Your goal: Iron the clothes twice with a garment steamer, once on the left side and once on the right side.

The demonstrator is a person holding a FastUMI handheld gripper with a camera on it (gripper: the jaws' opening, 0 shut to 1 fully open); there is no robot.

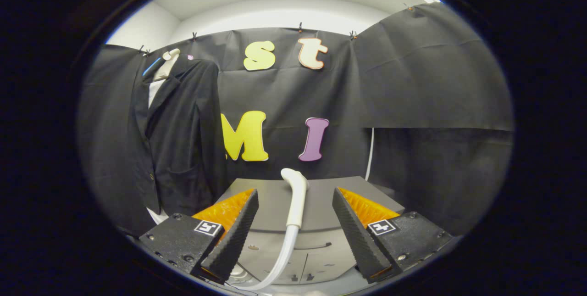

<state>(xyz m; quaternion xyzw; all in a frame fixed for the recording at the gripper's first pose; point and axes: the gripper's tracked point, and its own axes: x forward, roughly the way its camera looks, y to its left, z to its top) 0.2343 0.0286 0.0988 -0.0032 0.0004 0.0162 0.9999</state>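
Note:
A dark suit jacket [176,144] hangs on a pale mannequin neck [166,64], left of the fingers and beyond them. The white steamer head [296,195] stands upright between my fingers, slightly ahead of them, with its white hose [279,259] curving down toward me. My gripper [296,197] is open; both fingers stand apart from the steamer head and touch nothing. The steamer head rises over a grey base unit [284,209].
The grey base unit has a flat top and a rounded front with small marks on it. A thin white cord [369,153] runs down the black cloth wall behind it on the right. White walls and ceiling show above the cloth.

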